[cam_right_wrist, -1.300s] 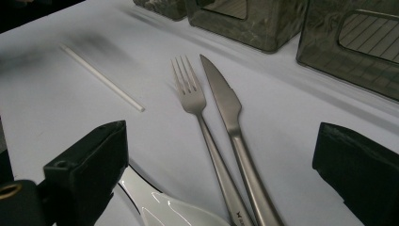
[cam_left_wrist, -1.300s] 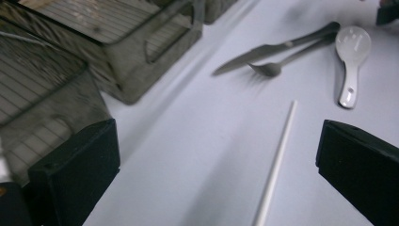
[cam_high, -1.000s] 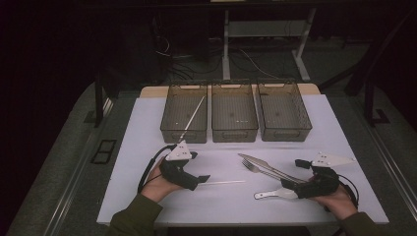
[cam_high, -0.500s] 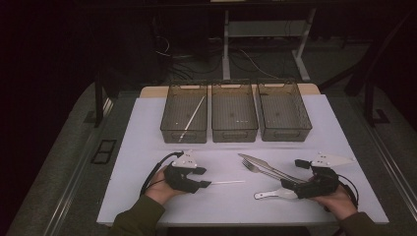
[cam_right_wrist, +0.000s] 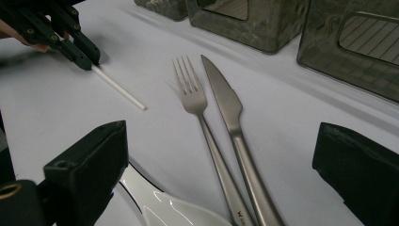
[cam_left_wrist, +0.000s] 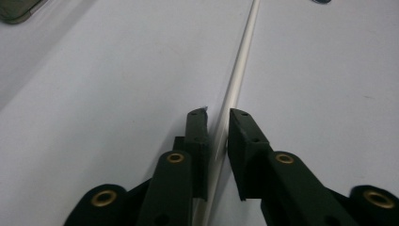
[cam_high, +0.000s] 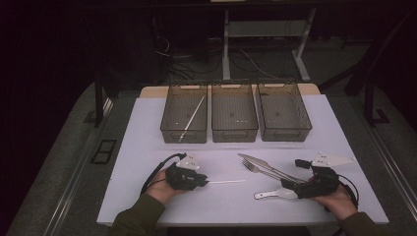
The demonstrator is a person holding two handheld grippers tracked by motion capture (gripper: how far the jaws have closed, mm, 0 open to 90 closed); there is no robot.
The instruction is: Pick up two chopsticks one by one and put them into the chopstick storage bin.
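White plastic runs between the jaws of the left gripper (cam_left_wrist: 217, 123): a thin straw-like stick (cam_left_wrist: 237, 80) lies flat on the pale table cover (cam_high: 147, 147), and the jaws have just been closing on its near end. In the left gripper view only a sliver of gap shows on each side of the stick, so whether the pads press it yet I cannot tell for sure. The rest of the stick points away across the cover toward the right gripper (cam_high: 287, 184), which rests low on the table, well apart, its jaws standing wide with nothing clamped. Between those jaws, in the right gripper view, lie a white spoon (cam_right_wrist: 174, 209) close in, then a steel fork (cam_right_wrist: 200, 117) and a steel knife (cam_right_wrist: 230, 117) side by side, handles near, tips pointing away. Farther back three smoky clear bins (cam_high: 234, 112) stand in a row across the cover; the left bin (cam_high: 184, 113) holds another white stick (cam_high: 193, 118) leaning diagonally.
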